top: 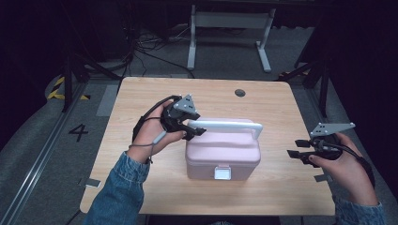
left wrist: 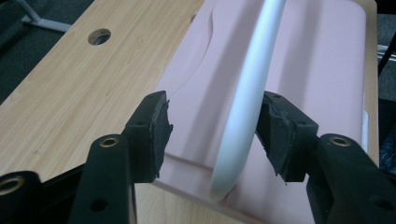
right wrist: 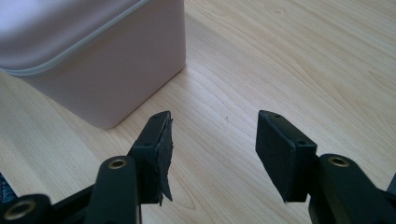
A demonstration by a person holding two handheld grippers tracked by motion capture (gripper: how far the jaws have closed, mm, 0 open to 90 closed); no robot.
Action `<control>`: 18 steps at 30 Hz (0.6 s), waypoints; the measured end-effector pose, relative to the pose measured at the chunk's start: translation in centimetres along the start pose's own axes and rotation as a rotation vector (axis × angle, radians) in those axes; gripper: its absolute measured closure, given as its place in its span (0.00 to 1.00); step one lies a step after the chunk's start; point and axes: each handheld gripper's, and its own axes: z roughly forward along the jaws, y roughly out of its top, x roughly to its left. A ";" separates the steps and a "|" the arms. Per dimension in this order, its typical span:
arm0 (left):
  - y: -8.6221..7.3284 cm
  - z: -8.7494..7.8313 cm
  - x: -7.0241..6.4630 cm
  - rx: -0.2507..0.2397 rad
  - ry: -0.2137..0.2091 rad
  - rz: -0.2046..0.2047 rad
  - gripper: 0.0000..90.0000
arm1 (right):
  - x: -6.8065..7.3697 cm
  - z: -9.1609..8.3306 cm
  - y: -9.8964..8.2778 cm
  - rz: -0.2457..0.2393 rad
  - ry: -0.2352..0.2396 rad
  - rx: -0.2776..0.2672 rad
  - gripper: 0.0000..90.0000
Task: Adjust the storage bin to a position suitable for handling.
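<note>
We've got the table, with the pink box sitting mid-table. Left gripper straddles its white handle, one pad touching, not clamped yet. Squeeze next, we reckon. Right gripper idles wide open, empty. Its view catches the box's side wall.

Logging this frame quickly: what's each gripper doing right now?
Left gripper: open, jaws around the pink box's white handle, not clamped.
Right gripper: open, empty.

Overhead and both close gripper views share the pink box.
</note>
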 end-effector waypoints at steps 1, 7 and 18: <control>0.0 0.2 0.0 -0.002 -0.004 -0.003 0.54 | 0.0 0.0 0.0 0.001 0.001 0.001 0.52; 0.2 1.4 -0.2 0.020 -0.019 0.006 0.61 | 0.2 0.3 0.1 -0.007 0.008 0.004 0.52; 0.8 1.1 -0.7 0.030 0.016 0.041 0.84 | 0.2 0.4 0.1 -0.007 0.013 0.010 0.52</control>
